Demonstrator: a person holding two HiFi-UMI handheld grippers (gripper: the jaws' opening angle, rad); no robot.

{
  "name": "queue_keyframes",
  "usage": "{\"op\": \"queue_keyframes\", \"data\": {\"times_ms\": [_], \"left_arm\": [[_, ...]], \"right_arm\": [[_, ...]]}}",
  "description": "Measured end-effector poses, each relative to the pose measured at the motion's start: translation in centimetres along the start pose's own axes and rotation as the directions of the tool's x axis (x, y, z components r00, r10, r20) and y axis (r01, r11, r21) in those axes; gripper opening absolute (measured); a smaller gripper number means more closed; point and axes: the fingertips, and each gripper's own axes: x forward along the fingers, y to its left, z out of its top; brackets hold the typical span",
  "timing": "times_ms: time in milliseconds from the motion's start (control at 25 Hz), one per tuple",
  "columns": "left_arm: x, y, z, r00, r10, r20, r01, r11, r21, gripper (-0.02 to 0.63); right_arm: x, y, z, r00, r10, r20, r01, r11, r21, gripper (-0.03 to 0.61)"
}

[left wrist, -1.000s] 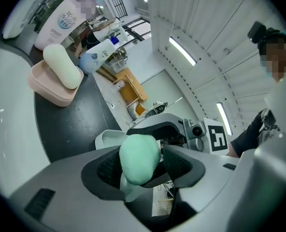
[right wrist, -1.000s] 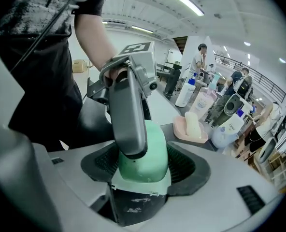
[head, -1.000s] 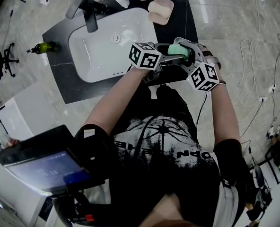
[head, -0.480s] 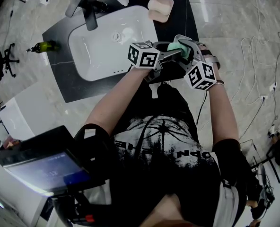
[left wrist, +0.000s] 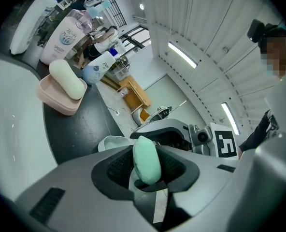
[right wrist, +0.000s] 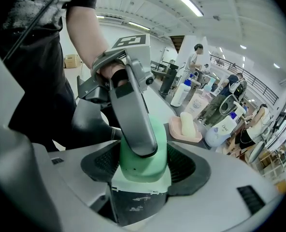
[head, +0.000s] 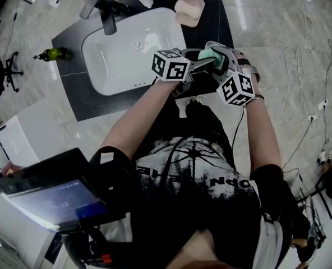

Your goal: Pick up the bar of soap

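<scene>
Left tongs, jaws just closing, clench the green soap bar between them; right tongs grasp the same bar, held up near the white sink.

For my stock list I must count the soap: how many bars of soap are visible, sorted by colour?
green bar of soap: 1
cream bar of soap: 1
Total: 2
</scene>
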Motion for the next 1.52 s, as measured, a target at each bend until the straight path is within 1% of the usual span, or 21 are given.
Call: {"op": "queue_keyframes", "data": {"times_ms": [200, 400, 520, 800, 1000, 1200, 1320, 1520], "left_arm": [[-0.1, -0.4, 0.0, 1.0, 0.021, 0.002, -0.021, 1.0, 0.004, 0.141], [-0.5, -0.9, 0.9, 0.999, 0.037, 0.016, -0.038, 0.999, 0.032, 0.141], [-0.9, -1.9, 1.4, 0.998, 0.041, 0.041, -0.043, 0.998, 0.048, 0.141], [-2.4, -4.7, 3.4, 0.991, 0.068, 0.112, -0.079, 0.992, 0.1, 0.141], [-4.0, -6.4, 4.8, 0.975, 0.108, 0.193, -0.135, 0.982, 0.132, 0.141], [-6.0, -9.5, 4.2, 0.953, 0.148, 0.265, -0.192, 0.97, 0.147, 0.141], [-7.5, -8.9, 4.7, 0.937, 0.175, 0.303, -0.224, 0.965, 0.137, 0.141], [-9.5, -7.2, 5.0, 0.914, 0.213, 0.345, -0.267, 0.957, 0.115, 0.14]], "right_arm": [[-0.3, 0.1, 0.1, 1.0, 0.002, -0.004, -0.002, 1.0, 0.006, 0.29], [-0.7, -0.6, 0.8, 1.0, -0.019, 0.002, 0.019, 1.0, -0.011, 0.29], [-1.6, -0.8, 1.6, 0.999, -0.032, -0.001, 0.032, 0.999, -0.036, 0.29], [-4.1, -1.6, 4.1, 0.997, -0.058, 0.043, 0.062, 0.992, -0.105, 0.29], [-5.5, -2.1, 6.3, 0.994, -0.063, 0.092, 0.08, 0.979, -0.187, 0.29], [-7.9, -0.3, 8.5, 0.989, -0.05, 0.136, 0.084, 0.962, -0.258, 0.29], [-7.1, -0.5, 9.9, 0.987, -0.025, 0.159, 0.072, 0.953, -0.294, 0.29], [-5.0, -0.5, 11.4, 0.983, 0.004, 0.182, 0.059, 0.939, -0.338, 0.29]]}}
